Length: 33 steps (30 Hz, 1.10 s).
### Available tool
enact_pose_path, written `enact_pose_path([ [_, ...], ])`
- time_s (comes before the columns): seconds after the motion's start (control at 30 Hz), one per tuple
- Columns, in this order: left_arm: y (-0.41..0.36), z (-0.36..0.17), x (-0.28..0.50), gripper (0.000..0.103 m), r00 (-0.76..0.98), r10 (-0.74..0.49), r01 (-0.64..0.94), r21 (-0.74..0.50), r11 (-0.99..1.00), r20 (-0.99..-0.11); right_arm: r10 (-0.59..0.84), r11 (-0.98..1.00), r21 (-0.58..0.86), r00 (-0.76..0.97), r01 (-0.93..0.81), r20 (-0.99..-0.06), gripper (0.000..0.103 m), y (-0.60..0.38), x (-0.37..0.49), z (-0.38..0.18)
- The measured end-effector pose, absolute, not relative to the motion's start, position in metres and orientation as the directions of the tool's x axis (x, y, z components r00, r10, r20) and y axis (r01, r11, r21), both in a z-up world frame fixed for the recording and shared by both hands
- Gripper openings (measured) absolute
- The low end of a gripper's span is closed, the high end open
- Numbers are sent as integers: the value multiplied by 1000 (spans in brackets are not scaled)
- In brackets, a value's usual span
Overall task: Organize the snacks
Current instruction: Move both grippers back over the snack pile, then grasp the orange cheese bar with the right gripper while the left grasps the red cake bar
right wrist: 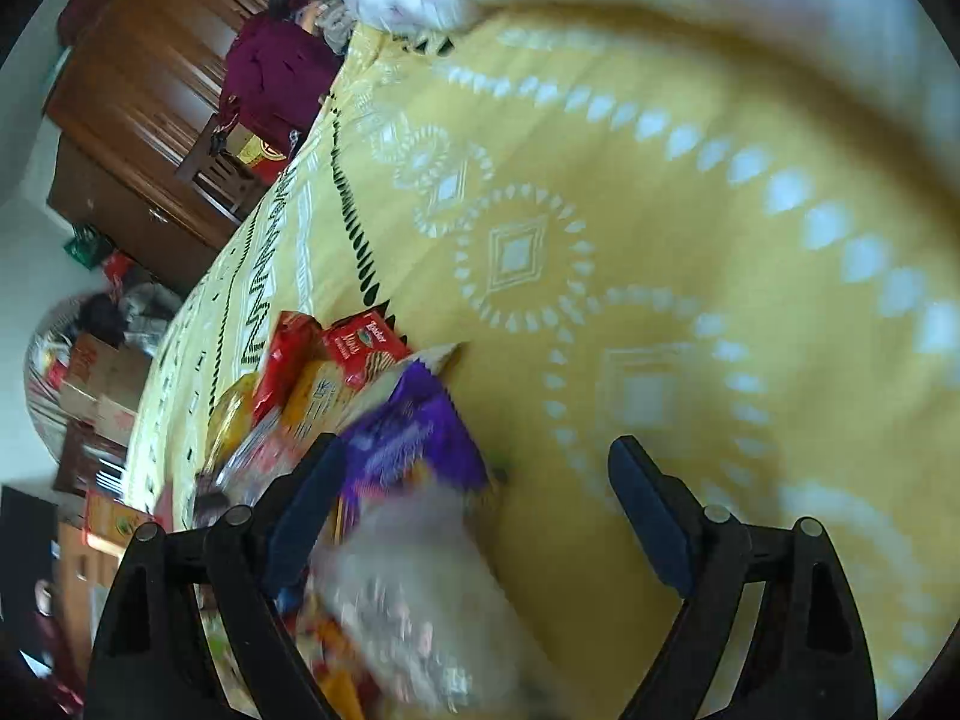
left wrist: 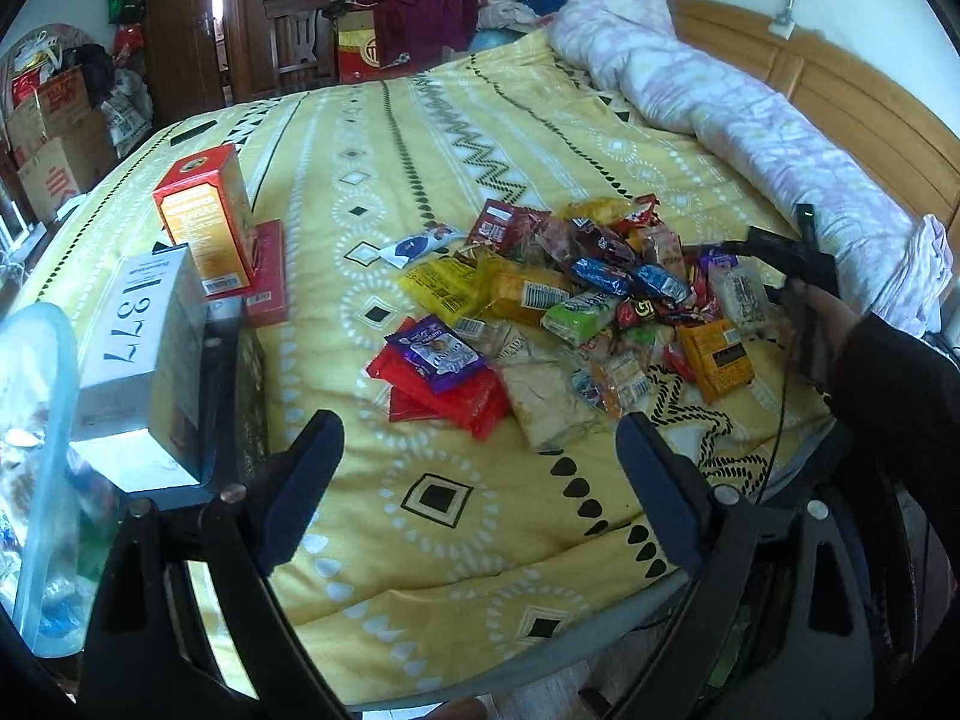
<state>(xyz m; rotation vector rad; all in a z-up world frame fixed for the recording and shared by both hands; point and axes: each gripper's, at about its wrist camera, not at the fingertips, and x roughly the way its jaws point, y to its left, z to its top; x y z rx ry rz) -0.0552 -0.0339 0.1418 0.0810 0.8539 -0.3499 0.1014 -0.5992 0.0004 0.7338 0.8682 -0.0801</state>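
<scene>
A pile of snack packets (left wrist: pixel 576 300) lies on the yellow patterned bedspread (left wrist: pixel 456 138): red, yellow, green, purple and blue wrappers. My left gripper (left wrist: pixel 480 480) is open and empty, held above the bedspread in front of the pile. The right gripper shows in the left wrist view (left wrist: pixel 798 276), held by a dark-sleeved hand at the pile's right edge. In the right wrist view the right gripper (right wrist: pixel 480 516) is open, tilted over the pile's edge, with a blurred purple-topped clear packet (right wrist: pixel 414 510) between its fingers, near the left finger (right wrist: pixel 306 504). Red and yellow packets (right wrist: pixel 312 372) lie beyond.
Boxes stand at the bed's left: an orange-red carton (left wrist: pixel 207 222), a flat red box (left wrist: pixel 267 273), a white box marked 3777 (left wrist: pixel 144 348). A clear plastic bag (left wrist: pixel 36 468) sits at far left. A rolled lilac quilt (left wrist: pixel 720 102) lies along the wooden headboard (left wrist: pixel 840 78).
</scene>
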Motion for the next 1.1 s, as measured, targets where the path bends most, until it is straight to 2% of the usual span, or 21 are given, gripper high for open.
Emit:
enact_pose_path([
  [0.03, -35, 140, -55, 93, 602, -265, 337, -61, 939, -753, 250, 755, 567, 653, 331, -715, 92, -589, 112, -7],
  [0.1, -38, 136, -52, 93, 594, -255, 335, -54, 941, -763, 260, 819, 519, 649, 243, -715, 100, -552, 128, -12],
  [0.2, -39, 130, -49, 93, 576, -248, 325, -60, 944, -779, 315, 878, 468, 617, 100, -721, 103, -493, 146, -13],
  [0.3, -38, 127, -51, 93, 575, -242, 315, -61, 947, -782, 383, 873, 487, 586, 22, -714, 103, -454, 152, -11],
  [0.43, -33, 122, -54, 93, 563, -241, 295, -80, 952, -791, 410, 901, 422, 517, -100, -752, 101, -408, 153, 3],
  [0.5, -31, 119, -57, 93, 556, -247, 287, -96, 953, -794, 372, 922, 368, 541, -120, -755, 97, -403, 143, 26],
  [0.67, -29, 107, -59, 93, 530, -275, 274, -145, 951, -803, 262, 956, 285, 650, -72, -714, 99, -420, 90, 95],
  [0.73, -31, 99, -57, 93, 505, -300, 265, -185, 946, -809, 292, 943, 328, 638, -65, -713, 99, -423, 65, 106],
  [0.8, -32, 90, -53, 93, 472, -325, 255, -226, 940, -819, 313, 944, 311, 602, -112, -734, 99, -414, 44, 105],
  [0.87, -33, 80, -52, 93, 435, -342, 246, -256, 935, -833, 297, 954, 219, 556, -204, -776, 99, -397, 24, 96],
  [0.93, -34, 72, -52, 93, 408, -346, 239, -267, 934, -845, 250, 932, 66, 501, -355, -829, 99, -376, 7, 84],
  [1.0, -34, 69, -54, 93, 399, -341, 236, -265, 935, -851, 220, 846, -68, 463, -528, -858, 99, -352, -7, 75],
  [1.1, -32, 65, -54, 93, 388, -347, 225, -277, 934, -854, 167, 705, -208, 444, -678, -880, 100, -330, -19, 62],
])
